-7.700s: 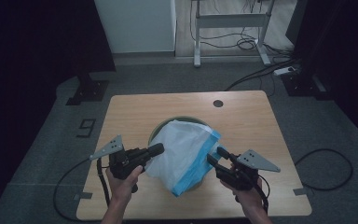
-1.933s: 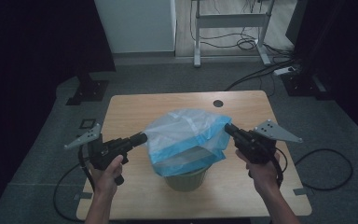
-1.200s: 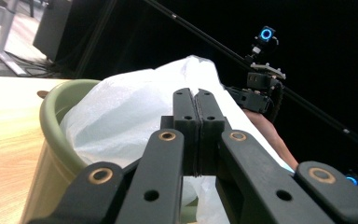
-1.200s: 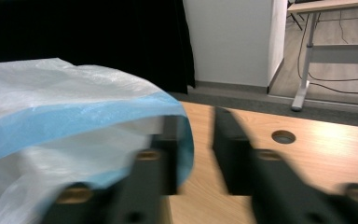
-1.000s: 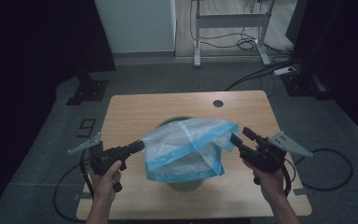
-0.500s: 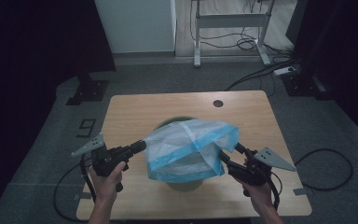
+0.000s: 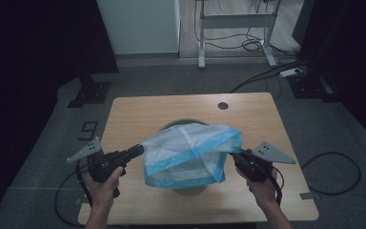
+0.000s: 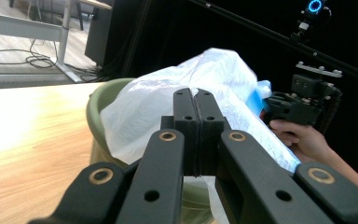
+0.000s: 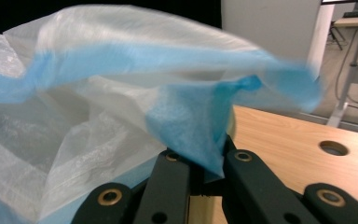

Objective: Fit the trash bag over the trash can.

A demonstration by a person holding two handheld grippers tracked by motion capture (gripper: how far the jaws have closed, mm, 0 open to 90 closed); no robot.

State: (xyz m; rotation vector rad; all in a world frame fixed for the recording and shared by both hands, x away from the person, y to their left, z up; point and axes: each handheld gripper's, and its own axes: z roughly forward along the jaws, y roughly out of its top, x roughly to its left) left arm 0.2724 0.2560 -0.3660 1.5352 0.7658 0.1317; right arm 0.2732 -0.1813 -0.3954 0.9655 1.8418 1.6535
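Note:
A see-through white plastic bag [image 7: 190, 152] with a blue hem hangs stretched over a green bin [image 7: 190, 188] in the middle of the table. My left gripper [image 7: 137, 151] is shut on the bag's left edge; in the left gripper view its jaws [image 8: 197, 100] meet flat against the white film [image 8: 214, 70] above the bin's rim [image 8: 105, 95]. At the bag's right edge, my right gripper [image 7: 233, 155] has just closed its jaws. In the right gripper view the blue hem [image 9: 191, 121] is pinched between them [image 9: 205, 165].
The wooden table [image 7: 133, 114] has a round cable hole [image 7: 223, 105] at the back right. Beyond it stand a white cabinet [image 7: 138, 24] and a desk frame [image 7: 233, 21]. Cables lie on the floor [image 7: 333, 171] to the right.
My right gripper came in toward the bag's right edge, dropped a little, and went from open to shut on the blue hem. The left gripper kept its hold and place.

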